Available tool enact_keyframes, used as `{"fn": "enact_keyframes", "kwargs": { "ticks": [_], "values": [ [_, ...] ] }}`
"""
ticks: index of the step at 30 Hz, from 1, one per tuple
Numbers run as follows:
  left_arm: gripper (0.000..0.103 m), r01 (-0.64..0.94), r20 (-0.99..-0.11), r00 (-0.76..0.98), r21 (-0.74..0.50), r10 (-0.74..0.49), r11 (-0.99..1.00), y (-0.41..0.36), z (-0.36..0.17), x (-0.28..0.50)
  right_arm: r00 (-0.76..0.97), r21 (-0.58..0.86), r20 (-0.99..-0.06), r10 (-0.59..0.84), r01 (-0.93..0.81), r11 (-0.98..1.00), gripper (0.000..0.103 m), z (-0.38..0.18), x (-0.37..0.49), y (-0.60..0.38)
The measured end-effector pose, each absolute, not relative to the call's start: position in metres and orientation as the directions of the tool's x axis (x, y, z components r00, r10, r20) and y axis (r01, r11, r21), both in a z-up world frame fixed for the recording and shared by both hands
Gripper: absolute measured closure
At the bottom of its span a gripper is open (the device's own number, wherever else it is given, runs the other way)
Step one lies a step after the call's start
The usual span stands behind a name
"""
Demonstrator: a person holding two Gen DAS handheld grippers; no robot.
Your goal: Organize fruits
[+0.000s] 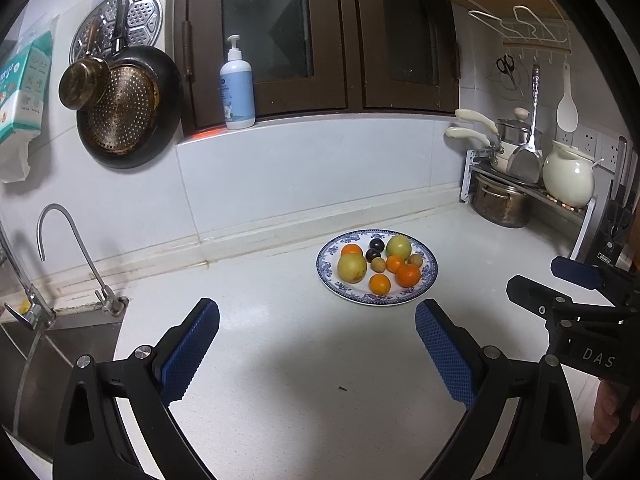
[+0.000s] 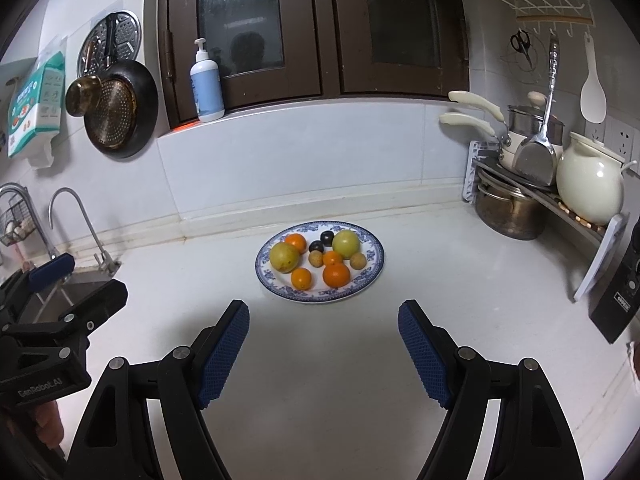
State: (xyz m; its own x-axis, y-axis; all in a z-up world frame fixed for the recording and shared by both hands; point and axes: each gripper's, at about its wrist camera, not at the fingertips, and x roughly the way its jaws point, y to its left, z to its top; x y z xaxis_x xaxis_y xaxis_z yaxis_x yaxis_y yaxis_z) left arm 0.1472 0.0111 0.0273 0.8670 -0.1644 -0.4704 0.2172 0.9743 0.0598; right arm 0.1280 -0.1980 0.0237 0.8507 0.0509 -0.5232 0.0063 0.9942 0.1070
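Plate (image 2: 376, 268) of fruits (image 2: 316, 260) at centre frame in the right wrist view, dead ahead of the right gripper (image 2: 323, 354), well apart; jaws wide, nothing between. In the left wrist view, offset to right of centre from the left gripper (image 1: 318, 354), likewise wide and empty. Right hand probably better aligned. Round, without long axis. On the plate: two yellow-green fruits, four oranges, two dark plums, two small brown fruits, clustered and partly touching. No second container visible on the counter (image 2: 320, 420).
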Motion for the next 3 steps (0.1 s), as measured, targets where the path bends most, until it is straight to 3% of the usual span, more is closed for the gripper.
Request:
{"fn": "enact_keyframes", "kwargs": {
  "ticks": [3],
  "values": [
    [0.003, 0.217, -0.473, 0.865, 0.059, -0.164, 0.974, 0.0114, 0.0264, 0.1481, 0.849, 0.106, -0.526, 0.051, 0.006, 0.994, 0.026, 0.0224, 0.129, -0.1977]
  ]
}}
